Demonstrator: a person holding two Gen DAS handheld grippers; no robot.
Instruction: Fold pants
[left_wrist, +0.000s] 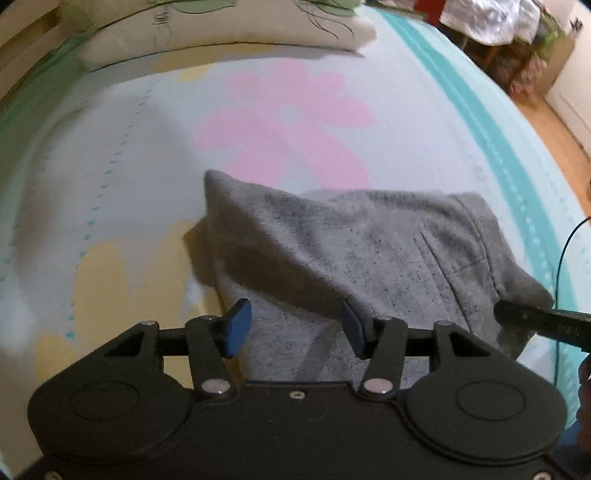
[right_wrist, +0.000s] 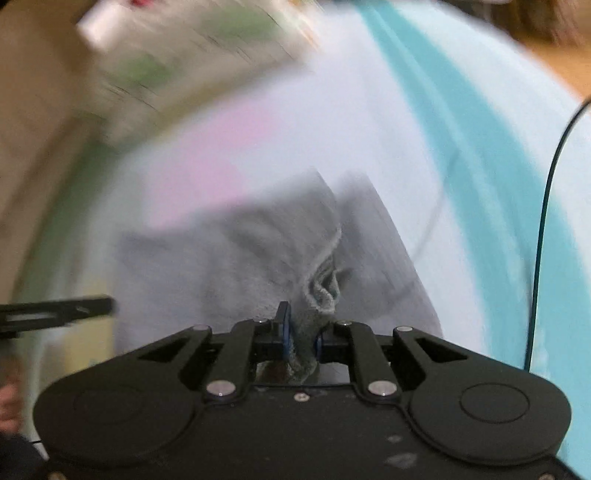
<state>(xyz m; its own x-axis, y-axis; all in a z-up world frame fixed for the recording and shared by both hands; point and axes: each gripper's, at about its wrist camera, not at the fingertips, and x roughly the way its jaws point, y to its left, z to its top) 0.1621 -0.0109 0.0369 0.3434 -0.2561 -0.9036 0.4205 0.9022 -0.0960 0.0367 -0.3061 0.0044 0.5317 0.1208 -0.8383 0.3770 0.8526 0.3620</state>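
**Operator A:** Lying on the bed sheet (left_wrist: 110, 155), the grey pants (left_wrist: 369, 240) are seen folded over in the left wrist view, one corner raised toward the pink flower print (left_wrist: 288, 125). What is added by the right wrist view?

**Operator B:** A bunched hem of the pants (right_wrist: 321, 288) is shown drawn up into the right gripper (right_wrist: 301, 339). The blue pads are closed tight on that fabric. This view is blurred; the sheet (right_wrist: 332, 110) and its teal stripe (right_wrist: 472, 155) are smeared.

**Operator A:** And the left gripper (left_wrist: 293, 328)?

**Operator B:** Its jaws are held apart above the near part of the pants. The right-hand pad (left_wrist: 352, 328) is at a fold edge; contact cannot be confirmed. No cloth is clamped between the pads.

**Operator A:** Pose of each tool?

**Operator B:** Both are pointed steeply downward at the bed. The right gripper's tip is seen in the left view at the garment's right corner. Pillows (left_wrist: 221, 33) are located at the far end; a black cable (left_wrist: 565, 240) is routed along the right.
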